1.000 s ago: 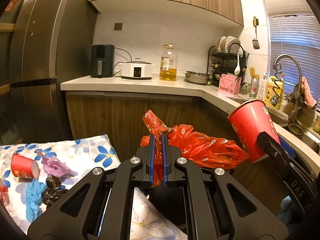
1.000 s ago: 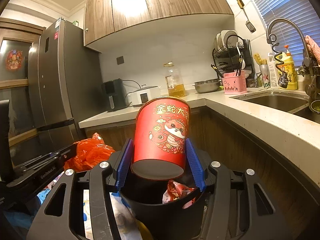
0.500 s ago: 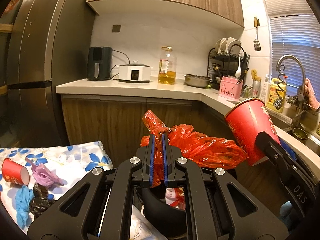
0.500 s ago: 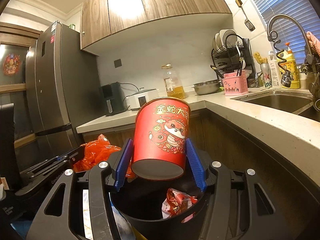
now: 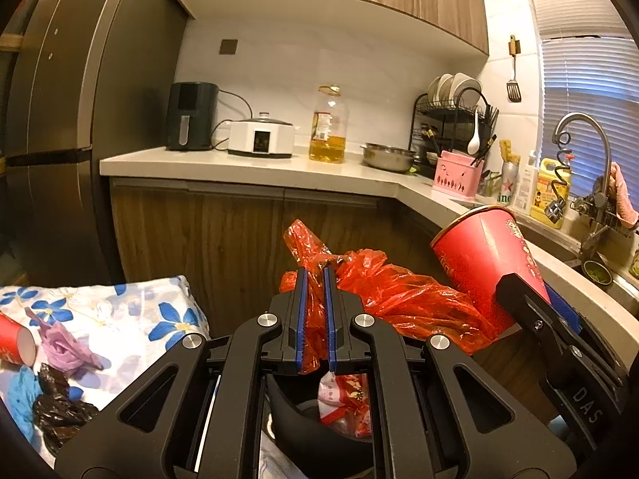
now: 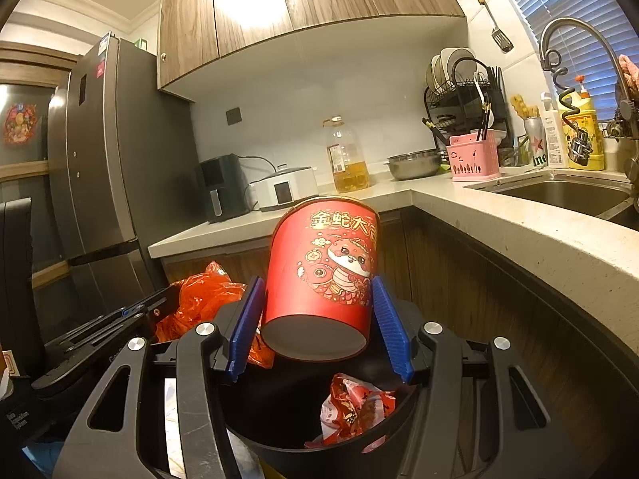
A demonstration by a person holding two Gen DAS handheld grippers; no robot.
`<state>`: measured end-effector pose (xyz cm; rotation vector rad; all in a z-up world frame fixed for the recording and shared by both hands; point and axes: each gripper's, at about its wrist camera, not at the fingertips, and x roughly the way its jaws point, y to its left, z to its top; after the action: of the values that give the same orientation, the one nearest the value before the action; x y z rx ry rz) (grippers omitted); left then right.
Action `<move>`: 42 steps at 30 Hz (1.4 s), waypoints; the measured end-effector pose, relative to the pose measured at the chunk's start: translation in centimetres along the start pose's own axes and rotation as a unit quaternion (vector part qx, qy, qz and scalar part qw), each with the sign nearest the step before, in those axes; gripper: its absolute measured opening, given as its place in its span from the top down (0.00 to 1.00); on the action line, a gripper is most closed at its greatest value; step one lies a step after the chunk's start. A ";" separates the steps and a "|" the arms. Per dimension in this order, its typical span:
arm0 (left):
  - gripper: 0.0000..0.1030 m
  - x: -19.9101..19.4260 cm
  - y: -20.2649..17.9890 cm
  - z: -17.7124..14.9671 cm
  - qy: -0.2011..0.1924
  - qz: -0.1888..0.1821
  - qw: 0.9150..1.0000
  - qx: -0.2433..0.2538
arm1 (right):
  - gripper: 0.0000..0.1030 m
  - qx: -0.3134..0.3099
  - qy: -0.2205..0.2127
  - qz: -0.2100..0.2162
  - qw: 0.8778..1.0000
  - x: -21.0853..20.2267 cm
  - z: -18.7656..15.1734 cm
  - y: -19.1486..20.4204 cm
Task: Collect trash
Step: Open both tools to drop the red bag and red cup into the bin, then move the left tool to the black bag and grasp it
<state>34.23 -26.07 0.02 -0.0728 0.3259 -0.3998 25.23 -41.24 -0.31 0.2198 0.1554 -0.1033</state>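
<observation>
While both grippers hang over the black bin (image 6: 403,423), the stock stands as follows, largest first. Grey refrigerator (image 5: 60,127): upright at left, beside the counter. Pale counter (image 5: 255,169): carries an air fryer, a white cooker, an oil bottle (image 5: 328,127) and a steel bowl. Floral cloth (image 5: 120,319): spread at lower left, bearing a small red cup (image 5: 14,343), a purple scrap, a blue scrap and a black scrap. Black bin: open-topped, below the grippers, with a crumpled printed wrapper (image 6: 355,407) inside. Red plastic bag (image 5: 399,299): bunched, pinched between the nearly closed blue pads of the left gripper (image 5: 315,275), above the bin. Red paper cup (image 6: 323,275): base toward the camera, tilted, clasped by its lower sides between the pads of the right gripper (image 6: 319,291), above the bin's mouth and just beside the bag.
</observation>
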 end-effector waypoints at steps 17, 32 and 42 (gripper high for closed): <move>0.52 1.4 0.2 -1.5 0.024 -0.027 0.999 0.008 | 0.24 0.023 0.004 -0.009 1.000 -0.5 -0.6 -1.8; 0.12 -6.0 3.3 -4.1 0.009 0.051 0.999 -0.005 | 0.15 0.010 0.010 -0.007 1.000 -3.9 -1.5 0.2; 0.10 -11.4 7.3 -6.1 -0.013 0.133 0.991 -0.022 | 0.14 -0.007 0.008 0.007 1.000 -6.4 -2.4 2.8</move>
<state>25.02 -14.90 -3.31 -0.0770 0.3147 -0.1264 18.91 -37.40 -0.95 0.2076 0.1713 -0.0861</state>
